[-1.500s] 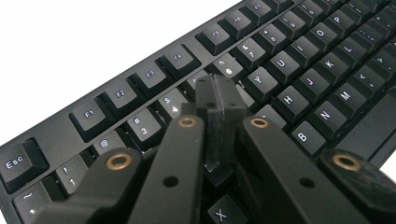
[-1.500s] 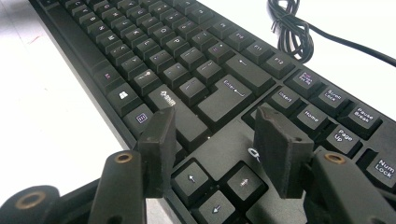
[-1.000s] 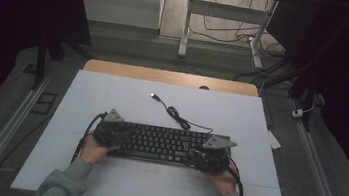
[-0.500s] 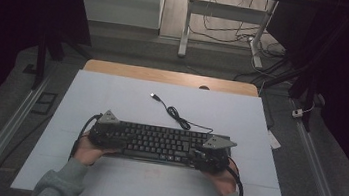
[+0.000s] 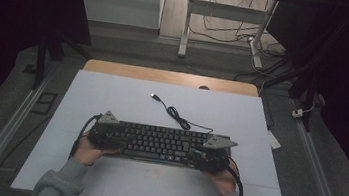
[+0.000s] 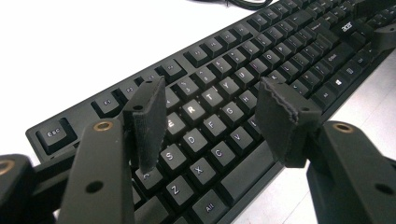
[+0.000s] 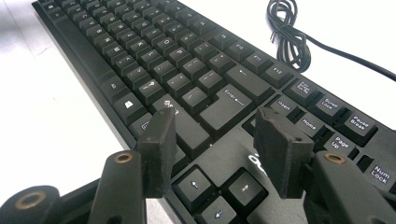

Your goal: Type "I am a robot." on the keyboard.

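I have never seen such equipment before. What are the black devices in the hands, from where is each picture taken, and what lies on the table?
There is no robot here. A person sits at a white table and holds one hand-held gripper in each hand: the left hand-held gripper and the right hand-held gripper.

The high view comes from a fixed camera above the table. The two gripper views come from small cameras riding on the grippers, each looking along its own two black jaws.

On the table lies a black keyboard; its cable, ending in a USB plug, is not connected. Both grippers are open and hover over the keyboard's ends, left above the letter keys, right above the arrow keys. Nothing is held.
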Motion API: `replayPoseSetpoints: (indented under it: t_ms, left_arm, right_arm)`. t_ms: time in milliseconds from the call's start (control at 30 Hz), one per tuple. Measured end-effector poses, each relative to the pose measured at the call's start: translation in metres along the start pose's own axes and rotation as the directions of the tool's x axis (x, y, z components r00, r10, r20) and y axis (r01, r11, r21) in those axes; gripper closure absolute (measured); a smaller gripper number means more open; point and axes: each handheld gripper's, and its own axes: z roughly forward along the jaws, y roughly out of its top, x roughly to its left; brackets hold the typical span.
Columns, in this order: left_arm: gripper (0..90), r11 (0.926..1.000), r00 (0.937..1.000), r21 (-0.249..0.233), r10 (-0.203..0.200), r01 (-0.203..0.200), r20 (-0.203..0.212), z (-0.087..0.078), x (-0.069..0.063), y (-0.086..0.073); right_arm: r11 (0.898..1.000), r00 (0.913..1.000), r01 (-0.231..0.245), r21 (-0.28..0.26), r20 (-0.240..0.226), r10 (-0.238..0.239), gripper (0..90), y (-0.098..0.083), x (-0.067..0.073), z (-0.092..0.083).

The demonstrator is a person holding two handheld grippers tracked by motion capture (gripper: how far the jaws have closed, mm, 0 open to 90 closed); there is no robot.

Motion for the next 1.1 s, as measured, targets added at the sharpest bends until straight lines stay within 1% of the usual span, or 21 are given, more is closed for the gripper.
replayPoseSetpoints:
  t_ms: [133, 400, 433, 467, 500, 600, 667, 767, 900, 967, 1100]
  left_arm:
    - [43.4, 1.0, 1.0, 0.001, 0.0, 0.0, -0.001, 0.0, 0.0, 0.0]
    - [43.2, 1.0, 1.0, 0.007, 0.004, -0.004, -0.003, 0.002, -0.001, 0.0]
    - [43.2, 0.9999, 1.0, 0.009, 0.005, -0.004, -0.004, 0.002, -0.001, 0.0]
    - [43.1, 0.9999, 1.0, 0.01, 0.005, -0.005, -0.005, 0.003, -0.001, 0.0]
    - [43.2, 0.9999, 1.0, 0.011, 0.006, -0.006, -0.005, 0.003, -0.001, -0.001]
    - [43.1, 0.9999, 1.0, 0.012, 0.008, -0.007, -0.004, 0.003, -0.001, -0.001]
    - [43.1, 0.9999, 1.0, 0.014, 0.007, -0.007, -0.003, 0.003, -0.001, -0.001]
    - [43.0, 0.9998, 1.0, 0.017, 0.008, -0.008, -0.004, 0.004, -0.001, -0.001]
    - [42.8, 0.9998, 1.0, 0.018, 0.009, -0.009, -0.004, 0.004, -0.001, -0.001]
    - [42.8, 0.9998, 0.9999, 0.019, 0.01, -0.009, -0.005, 0.004, -0.002, -0.001]
    - [42.7, 0.9997, 0.9999, 0.023, 0.011, -0.011, -0.005, 0.005, -0.002, -0.002]
  right_arm:
    - [1.0, 1.0, 0.0, -0.002, -0.002, 0.0, 49.0, 0.001, 0.0, 0.0]
    - [1.0, 0.9998, -0.01, -0.029, -0.016, 0.009, 49.4, 0.007, 0.001, 0.001]
    - [0.999, 0.9996, -0.012, -0.035, -0.025, 0.011, 49.5, 0.008, 0.002, 0.001]
    - [0.999, 0.9997, -0.012, -0.035, -0.021, 0.011, 49.7, 0.01, 0.002, 0.002]
    - [0.999, 0.9995, -0.014, -0.044, -0.028, 0.013, 49.8, 0.011, 0.003, 0.003]
    - [0.999, 0.9995, -0.009, -0.04, -0.031, 0.008, 51.1, 0.015, 0.004, 0.005]
    - [0.999, 0.9994, -0.01, -0.047, -0.035, 0.008, 52.8, 0.018, 0.006, 0.007]
    - [0.999, 0.999, -0.003, -0.045, -0.045, 0.001, 56.9, 0.022, 0.008, 0.01]
    - [0.999, 0.9981, -0.002, -0.047, -0.061, -0.001, 65.6, 0.027, 0.011, 0.014]
    - [0.999, 0.9974, -0.004, -0.047, -0.073, 0.001, 71.2, 0.028, 0.012, 0.015]
    - [1.0, 0.9962, 0.004, -0.029, -0.087, -0.006, 83.3, 0.032, 0.014, 0.019]
